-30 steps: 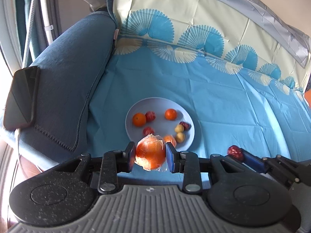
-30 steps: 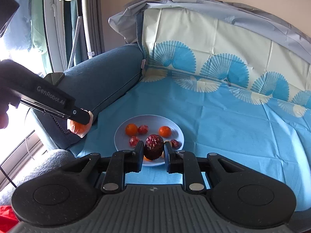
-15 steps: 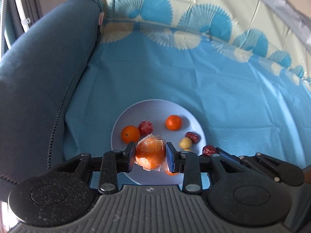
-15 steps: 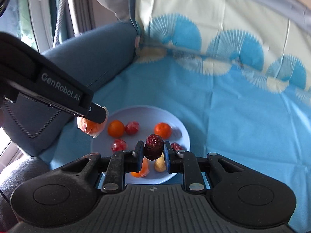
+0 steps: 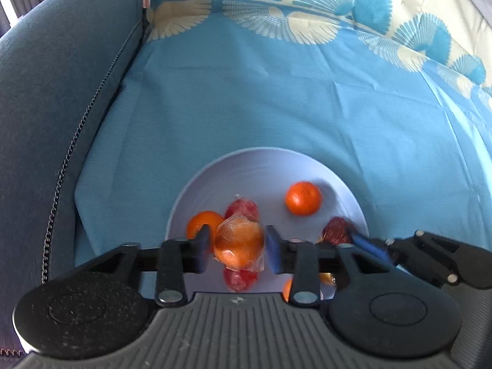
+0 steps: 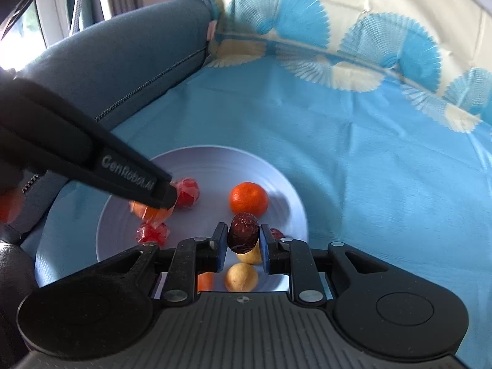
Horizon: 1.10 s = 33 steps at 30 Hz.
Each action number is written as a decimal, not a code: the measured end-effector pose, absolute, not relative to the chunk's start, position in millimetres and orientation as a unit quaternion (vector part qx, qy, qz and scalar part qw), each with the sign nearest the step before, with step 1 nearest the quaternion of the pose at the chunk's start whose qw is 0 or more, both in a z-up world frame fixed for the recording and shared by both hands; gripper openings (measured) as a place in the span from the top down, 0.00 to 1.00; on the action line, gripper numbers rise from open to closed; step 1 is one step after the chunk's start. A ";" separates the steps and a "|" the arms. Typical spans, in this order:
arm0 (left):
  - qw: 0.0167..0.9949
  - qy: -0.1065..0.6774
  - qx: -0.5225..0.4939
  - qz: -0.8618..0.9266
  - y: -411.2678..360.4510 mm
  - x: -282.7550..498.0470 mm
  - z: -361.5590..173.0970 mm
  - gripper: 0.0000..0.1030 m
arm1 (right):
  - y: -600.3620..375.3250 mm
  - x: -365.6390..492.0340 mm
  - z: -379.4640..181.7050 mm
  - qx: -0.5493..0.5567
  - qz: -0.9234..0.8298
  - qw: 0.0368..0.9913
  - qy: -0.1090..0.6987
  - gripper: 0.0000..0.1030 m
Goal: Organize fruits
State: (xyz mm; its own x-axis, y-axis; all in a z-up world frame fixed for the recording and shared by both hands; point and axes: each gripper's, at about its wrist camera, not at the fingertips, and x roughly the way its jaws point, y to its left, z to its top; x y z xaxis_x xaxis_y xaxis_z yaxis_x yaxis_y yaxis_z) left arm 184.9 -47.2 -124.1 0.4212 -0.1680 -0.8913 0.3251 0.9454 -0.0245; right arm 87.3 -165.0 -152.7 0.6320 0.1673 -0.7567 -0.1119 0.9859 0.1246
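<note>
Currently, you are holding a plastic-wrapped orange fruit (image 5: 240,244) above the near-left part of the pale plate (image 5: 270,166), with the left gripper (image 5: 238,246) pinching it between both fingers. You are also holding a dark red date (image 6: 243,232) over the plate's near edge, with the right gripper (image 6: 241,241) pinching it between its blue pads (image 6: 263,247). Lying on the plate are a bare mandarin (image 6: 248,199) toward the middle, a second mandarin (image 5: 201,226) at the left, two red wrapped sweets (image 6: 186,192) (image 6: 152,233), two small yellow-brown round fruits (image 6: 241,276) beneath the right gripper, and another date (image 6: 276,233) just beside its right finger. The plate is resting on a light blue cloth (image 5: 276,101) with a fan-patterned border (image 5: 338,9). A dark blue upholstered armrest (image 5: 55,92) is bordering the cloth on the left.
</note>
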 end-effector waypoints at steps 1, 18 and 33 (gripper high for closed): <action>0.844 0.509 0.074 -0.149 -45.8 185.0 -121.0 0.13 | -166.1 91.3 -152.6 0.034 0.078 0.900 0.427 0.72; 0.879 0.458 0.078 -0.108 13.4 65.6 -36.2 0.00 | -175.5 -35.3 -66.8 0.073 -0.025 0.924 0.374 0.01; 0.889 0.439 0.099 -0.081 16.8 -19.4 -12.9 0.00 | -164.0 -103.8 -26.0 0.039 -0.022 0.939 0.342 0.01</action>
State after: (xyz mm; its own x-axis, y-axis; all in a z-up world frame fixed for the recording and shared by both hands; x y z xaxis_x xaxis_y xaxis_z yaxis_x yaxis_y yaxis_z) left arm -19.4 16.8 -12.9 0.6006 -0.0568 -0.7975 0.2312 0.9672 0.1052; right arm -103.8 -164.0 -26.0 0.7657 -0.0138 -0.6430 0.0671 0.9960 0.0586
